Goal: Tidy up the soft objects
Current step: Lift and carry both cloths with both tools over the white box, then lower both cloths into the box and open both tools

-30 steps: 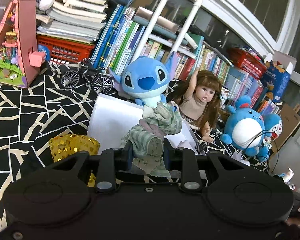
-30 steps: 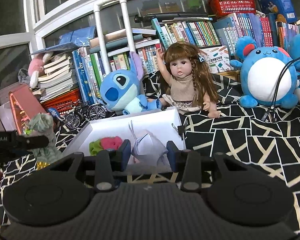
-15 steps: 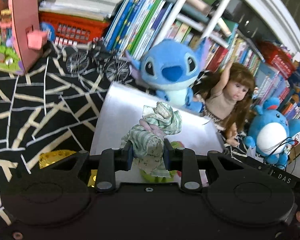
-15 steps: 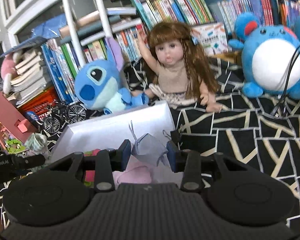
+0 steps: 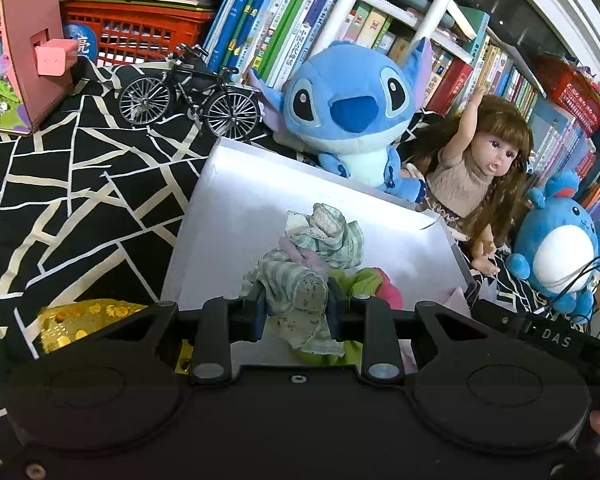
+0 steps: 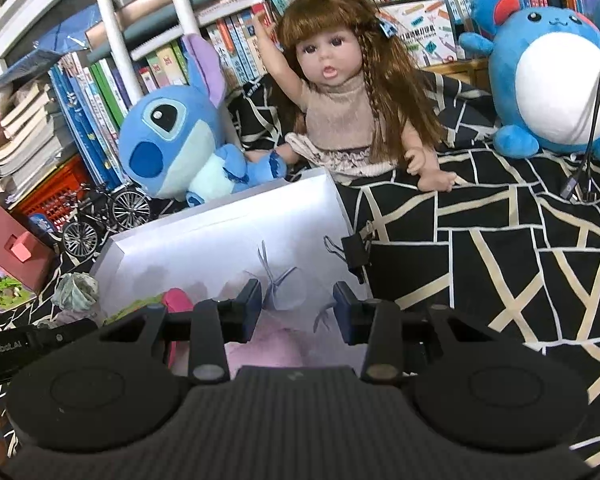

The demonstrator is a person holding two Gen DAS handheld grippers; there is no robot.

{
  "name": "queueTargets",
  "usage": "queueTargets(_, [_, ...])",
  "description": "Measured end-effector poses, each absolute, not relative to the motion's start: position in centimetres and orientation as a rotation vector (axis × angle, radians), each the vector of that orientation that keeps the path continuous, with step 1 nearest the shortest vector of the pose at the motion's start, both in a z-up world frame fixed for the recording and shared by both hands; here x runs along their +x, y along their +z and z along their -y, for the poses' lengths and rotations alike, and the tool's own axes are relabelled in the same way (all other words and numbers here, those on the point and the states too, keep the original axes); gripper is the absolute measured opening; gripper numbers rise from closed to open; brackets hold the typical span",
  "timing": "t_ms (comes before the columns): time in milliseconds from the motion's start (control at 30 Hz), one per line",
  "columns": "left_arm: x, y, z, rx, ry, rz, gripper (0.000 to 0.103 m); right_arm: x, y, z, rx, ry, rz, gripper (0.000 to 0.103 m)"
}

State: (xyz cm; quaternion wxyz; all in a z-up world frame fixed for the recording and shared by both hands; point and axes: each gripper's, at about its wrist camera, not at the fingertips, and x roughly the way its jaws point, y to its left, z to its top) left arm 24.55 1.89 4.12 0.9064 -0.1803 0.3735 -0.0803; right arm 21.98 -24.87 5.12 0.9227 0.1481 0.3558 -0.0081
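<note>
My left gripper (image 5: pixel 296 304) is shut on a crumpled green striped cloth (image 5: pixel 320 236), held over the open white box (image 5: pixel 236 216). A lime-green and a pink soft item (image 5: pixel 374 284) lie in the box just beyond the cloth. My right gripper (image 6: pixel 296 304) is shut on a pale lilac pouch (image 6: pixel 288 292) with thin strings, above the near right part of the same white box (image 6: pixel 220 240). In the right wrist view the green cloth (image 6: pixel 76 290) shows at the box's left edge, and a pink soft item (image 6: pixel 176 300) lies inside.
A blue plush (image 5: pixel 348 108), a doll (image 5: pixel 484 168) and a round blue plush (image 5: pixel 560 248) sit behind the box before rows of books. A toy bicycle (image 5: pixel 188 88) stands far left, a gold sequin pouch (image 5: pixel 80 316) near left. A binder clip (image 6: pixel 354 254) grips the box's right corner.
Both grippers have come forward and down over the white box, each keeping its hold. The box and its soft items now look larger and closer.
</note>
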Motion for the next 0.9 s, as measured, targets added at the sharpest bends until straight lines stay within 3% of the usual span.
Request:
queueTargets(567, [25.1,3.0,-0.7,-0.386,-0.210,-0.803,0.030,22.3,4.0,25.3,0.328,-0.028,-0.767,0.047])
queueTargets(733, [25.0,3.1,-1.0,-0.394,-0.205,-0.799,0.035,22.2,4.2,25.2,0.315,-0.023,-0.761,0.062])
queueTargets(900, [24.5,3.6,-0.9,-0.375,-0.184,-0.781,0.050,22.0,4.5,25.1,0.313,-0.017,-0.759,0.067])
